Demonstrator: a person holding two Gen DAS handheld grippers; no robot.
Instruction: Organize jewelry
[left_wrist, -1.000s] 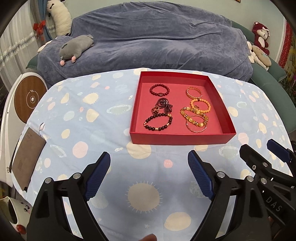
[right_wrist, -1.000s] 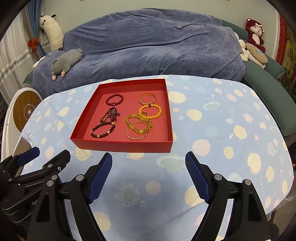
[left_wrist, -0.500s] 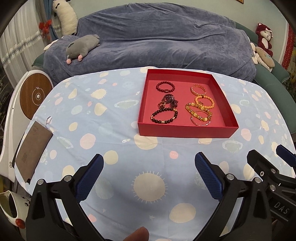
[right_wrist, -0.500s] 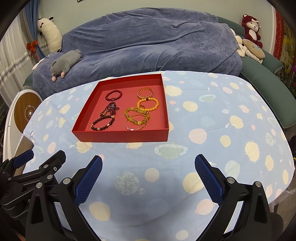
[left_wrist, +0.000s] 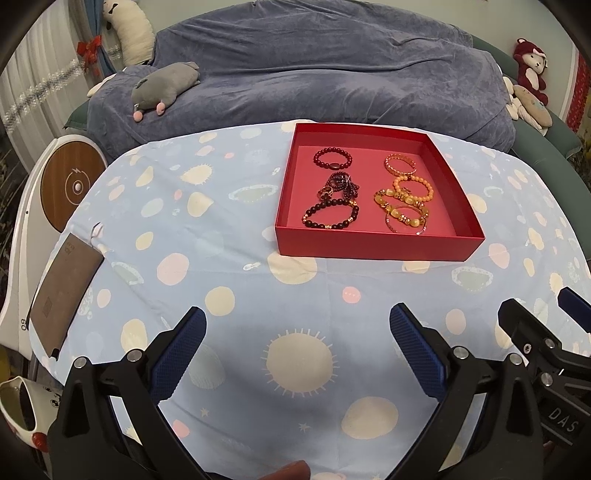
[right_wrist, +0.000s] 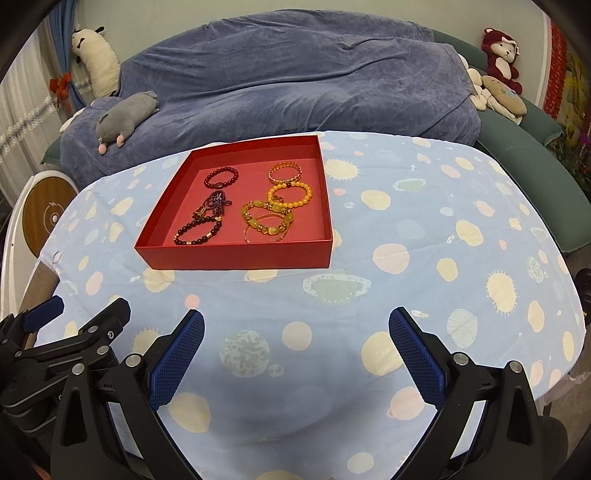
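Red tray (left_wrist: 373, 245) sits on the far half of the table (left_wrist: 229, 229), on a blue cloth with pale dots and suns. Inside, bracelets lie in two columns. Left column, dark: maroon bead bracelet (left_wrist: 332, 159) at the back, a tangled purple strand (left_wrist: 341, 183) in the middle, black bead bracelet (left_wrist: 330, 214) nearest the front wall. Right column, orange and yellow: gold band (left_wrist: 400, 165) at the back, orange bead bracelet (left_wrist: 413, 187) next, then yellow bead bracelets (left_wrist: 404, 214) overlapping at the front.

Left gripper (left_wrist: 297, 350) hangs over the near cloth, jaws spread wide, nothing between them. Right gripper (right_wrist: 295, 349) just beside it, jaws equally wide, also empty. Both well short of the tray.

Behind the table: sofa under a blue cover (left_wrist: 332, 74), grey plush (left_wrist: 162, 86) on it. Brown card (left_wrist: 64, 286) at the table's left edge.
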